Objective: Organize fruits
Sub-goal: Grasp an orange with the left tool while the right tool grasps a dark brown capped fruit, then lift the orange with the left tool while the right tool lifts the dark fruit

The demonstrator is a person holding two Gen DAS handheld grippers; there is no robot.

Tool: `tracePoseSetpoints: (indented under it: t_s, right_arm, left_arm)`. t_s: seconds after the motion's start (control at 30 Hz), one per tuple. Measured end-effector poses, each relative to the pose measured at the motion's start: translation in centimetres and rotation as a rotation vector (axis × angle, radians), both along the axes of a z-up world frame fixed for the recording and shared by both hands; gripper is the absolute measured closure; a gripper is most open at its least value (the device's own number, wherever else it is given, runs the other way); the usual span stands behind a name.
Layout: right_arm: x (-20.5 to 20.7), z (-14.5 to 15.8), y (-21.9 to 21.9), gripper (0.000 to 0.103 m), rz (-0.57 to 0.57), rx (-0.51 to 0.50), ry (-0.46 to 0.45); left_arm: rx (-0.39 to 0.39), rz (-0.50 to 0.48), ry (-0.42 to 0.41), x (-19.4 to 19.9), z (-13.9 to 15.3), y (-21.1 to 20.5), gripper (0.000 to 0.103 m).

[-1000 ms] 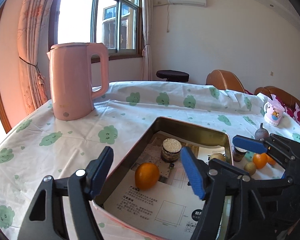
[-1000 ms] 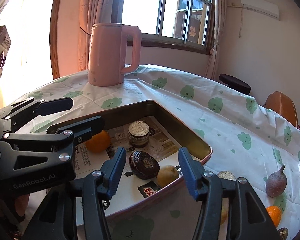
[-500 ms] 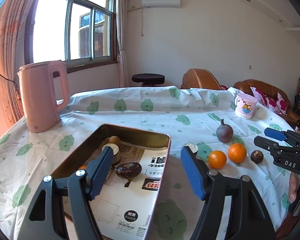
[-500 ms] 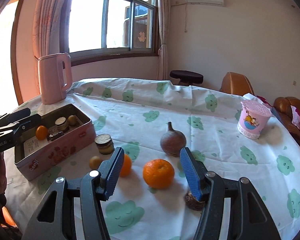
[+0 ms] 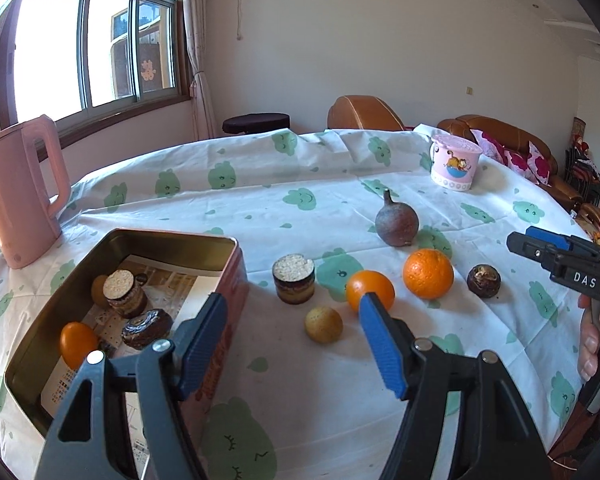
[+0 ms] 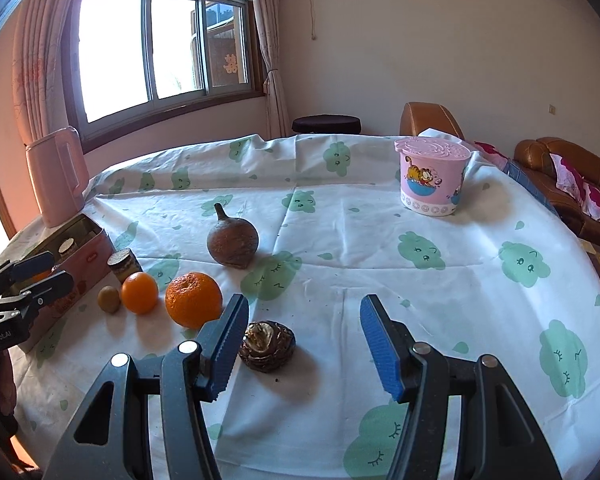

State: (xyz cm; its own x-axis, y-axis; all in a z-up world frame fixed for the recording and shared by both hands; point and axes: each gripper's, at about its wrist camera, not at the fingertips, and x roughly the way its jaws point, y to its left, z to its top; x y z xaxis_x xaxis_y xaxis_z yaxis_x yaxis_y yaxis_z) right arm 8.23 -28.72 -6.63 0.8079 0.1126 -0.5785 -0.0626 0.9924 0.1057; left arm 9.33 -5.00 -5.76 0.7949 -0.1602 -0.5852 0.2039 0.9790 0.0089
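Orange fruit now fills both views, where a second ago the tin (image 5: 236, 256) did. Both grippers, left gripper (image 5: 292, 344) and right gripper (image 6: 300, 344), have swung toward the loose fruit, fingers open and empty. Next pick: probably the dark shrivelled fruit (image 6: 266, 345).

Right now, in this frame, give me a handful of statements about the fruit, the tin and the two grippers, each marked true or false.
1. Both the left gripper and the right gripper are open and hold nothing. True.
2. The open rectangular metal tin is empty. False: it holds a small orange fruit, among other items.
3. The large bumpy orange lies on the cloud-print tablecloth, outside the tin. True.
4. The brown pear-shaped fruit with a stem lies inside the tin. False: it stands on the tablecloth.
5. The pink lidded cartoon tub is tipped over. False: it stands upright.
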Motion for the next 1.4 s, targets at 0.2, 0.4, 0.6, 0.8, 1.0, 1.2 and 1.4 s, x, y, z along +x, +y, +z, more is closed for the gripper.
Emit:
tracePoseSetpoints:
  t_s: [0.2, 0.4, 0.6, 0.8, 1.0, 1.2, 1.4]
  right_arm:
    - [0.6, -0.5, 0.7, 0.043, 0.056, -0.005, 0.041]
    - [1.8, -1.8, 2.6, 0.043, 0.159, -0.033, 0.132]
    - [2.7, -3.0, 3.1, 0.058, 0.204, -0.026, 0.218]
    - [2.7, -3.0, 2.9, 0.062, 0.203, -0.014, 0.22]
    - [2.3, -2.5, 2.4, 0.063, 0.185, 0.006, 0.181]
    - [1.5, -1.7, 2.3, 0.063, 0.167, -0.008, 0.119]
    - [0.8, -1.1, 2.6, 0.063, 0.156, -0.029, 0.069]
  left_arm:
    - [0.042, -0.043, -0.005, 0.9, 0.2, -2.2, 0.035]
    - [0.072, -0.098, 0.036, 2.2, -0.6, -4.4, 0.044]
    - [0.1, -0.149, 0.11, 3.7, -1.6, -6.1, 0.051]
    - [0.097, -0.165, 0.142, 4.2, -2.0, -6.4, 0.067]
    - [0.054, -0.164, 0.11, 3.8, -1.5, -5.6, 0.068]
    - [0.009, -0.146, 0.055, 3.1, -0.7, -4.7, 0.068]
    - [0.006, -0.135, -0.001, 2.4, -0.1, -4.5, 0.068]
